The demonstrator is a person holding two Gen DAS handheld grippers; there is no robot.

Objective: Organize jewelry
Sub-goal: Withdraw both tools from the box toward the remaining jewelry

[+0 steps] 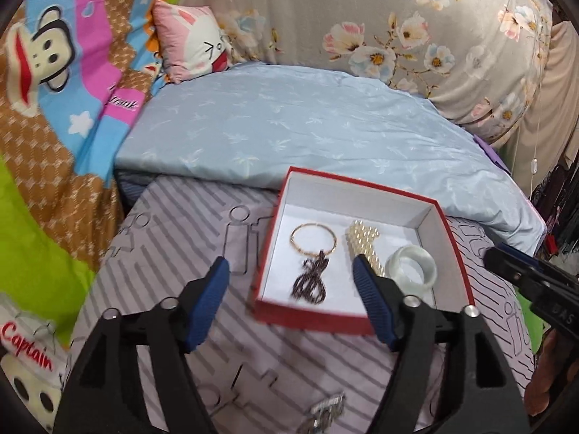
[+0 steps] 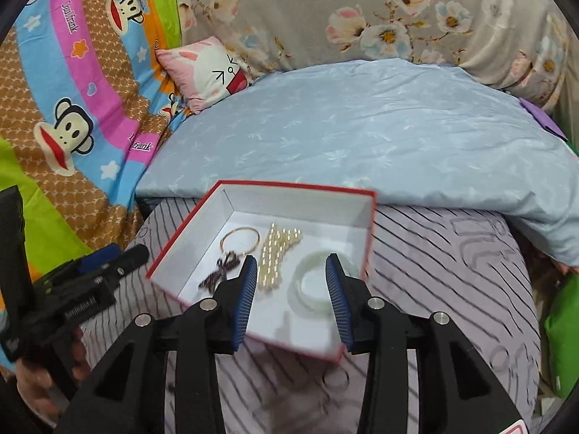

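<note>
A red box with a white inside lies on a striped cushion. It holds a thin gold bangle, a dark beaded piece, a pearl hair clip and a pale jade bangle. My left gripper is open and empty above the box's near left part. In the right wrist view the box holds the same gold bangle, pearl clip and jade bangle. My right gripper is open and empty above the jade bangle. A silvery piece lies on the cushion near me.
The striped lilac cushion sits in front of a folded light blue quilt. A cartoon monkey sheet, a small pink pillow and a floral grey quilt lie behind. My right gripper shows at the left wrist view's right edge.
</note>
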